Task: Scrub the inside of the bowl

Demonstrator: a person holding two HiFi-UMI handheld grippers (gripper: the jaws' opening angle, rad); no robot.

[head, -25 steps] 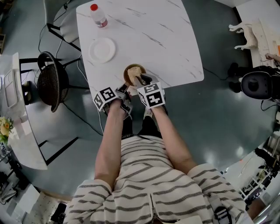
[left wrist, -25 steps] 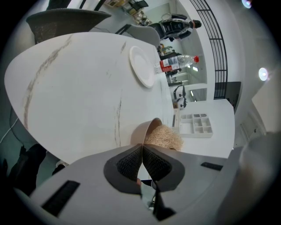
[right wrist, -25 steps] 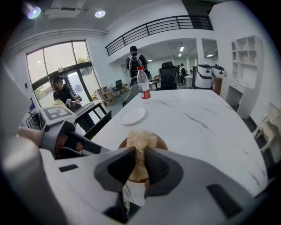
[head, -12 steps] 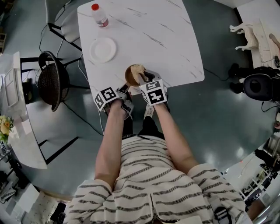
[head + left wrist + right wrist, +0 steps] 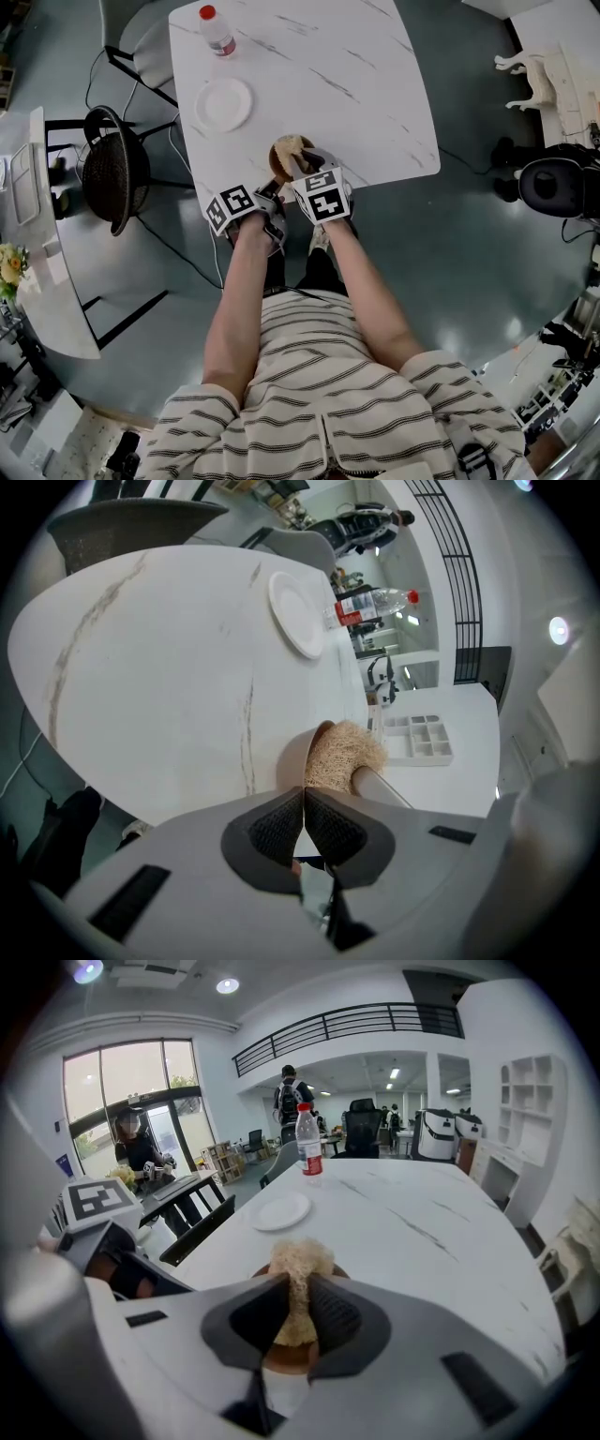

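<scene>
A brown bowl (image 5: 277, 164) stands at the near edge of the white marble table (image 5: 375, 84). My left gripper (image 5: 273, 188) is shut on the bowl's near rim (image 5: 314, 752), and its pads meet at the left gripper's tip (image 5: 303, 803). A tan loofah scrubber (image 5: 290, 145) sits inside the bowl. My right gripper (image 5: 300, 169) is shut on it from above. In the right gripper view the loofah (image 5: 300, 1260) sticks up between the pads of the right gripper (image 5: 298, 1312), with the bowl (image 5: 285, 1358) under it. The loofah (image 5: 342, 755) fills the bowl's mouth.
A white plate (image 5: 225, 103) lies further back on the left. A red-capped water bottle (image 5: 217, 31) stands at the far left corner. A dark wicker chair (image 5: 112, 173) stands on the floor to the left. People stand far off in the room (image 5: 287, 1101).
The right gripper has shifted the loofah slightly inside the bowl, which rocked a little. The left gripper has kept its hold on the rim.
</scene>
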